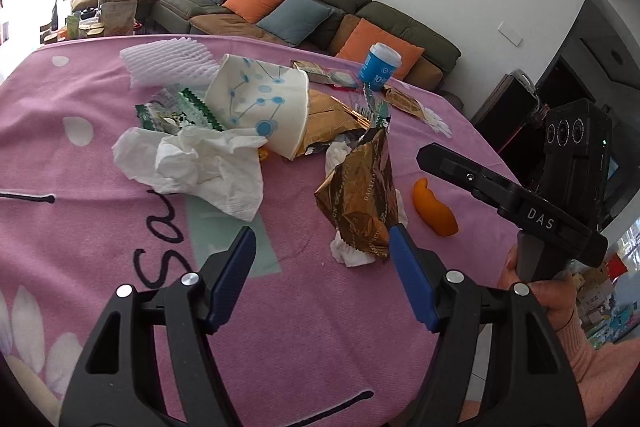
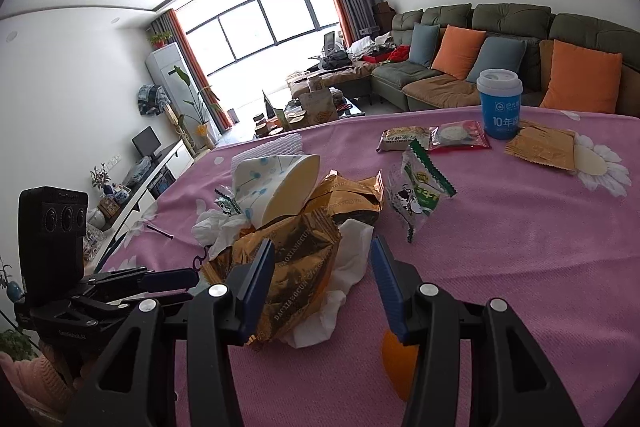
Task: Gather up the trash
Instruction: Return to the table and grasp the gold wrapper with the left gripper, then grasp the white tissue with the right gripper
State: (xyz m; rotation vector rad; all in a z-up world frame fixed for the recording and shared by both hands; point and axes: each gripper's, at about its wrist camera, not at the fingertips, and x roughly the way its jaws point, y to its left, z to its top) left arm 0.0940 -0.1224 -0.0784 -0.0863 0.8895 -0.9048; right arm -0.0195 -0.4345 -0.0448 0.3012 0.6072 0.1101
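Observation:
A heap of trash lies on the pink tablecloth (image 1: 100, 187): a tipped white paper cup (image 1: 260, 103) (image 2: 276, 187), crumpled white tissue (image 1: 208, 167), gold foil wrappers (image 1: 356, 195) (image 2: 296, 267), green snack wrappers (image 1: 176, 111) (image 2: 420, 191) and an orange peel (image 1: 434, 207) (image 2: 396, 359). My left gripper (image 1: 322, 251) (image 2: 172, 277) is open just short of the heap, its right pad beside the upright gold wrapper. My right gripper (image 2: 322, 267) (image 1: 424, 153) is open too and hovers near that gold wrapper, which shows between its fingers without being pinched.
A white foam net (image 1: 168, 63) lies behind the cup. Farther back stand a blue lidded cup (image 2: 500, 103), two sealed snack packs (image 2: 404, 139) and a flat gold packet (image 2: 540, 147). A sofa with cushions (image 2: 460, 55) runs beyond the table. A hand (image 1: 520, 267) holds the right gripper.

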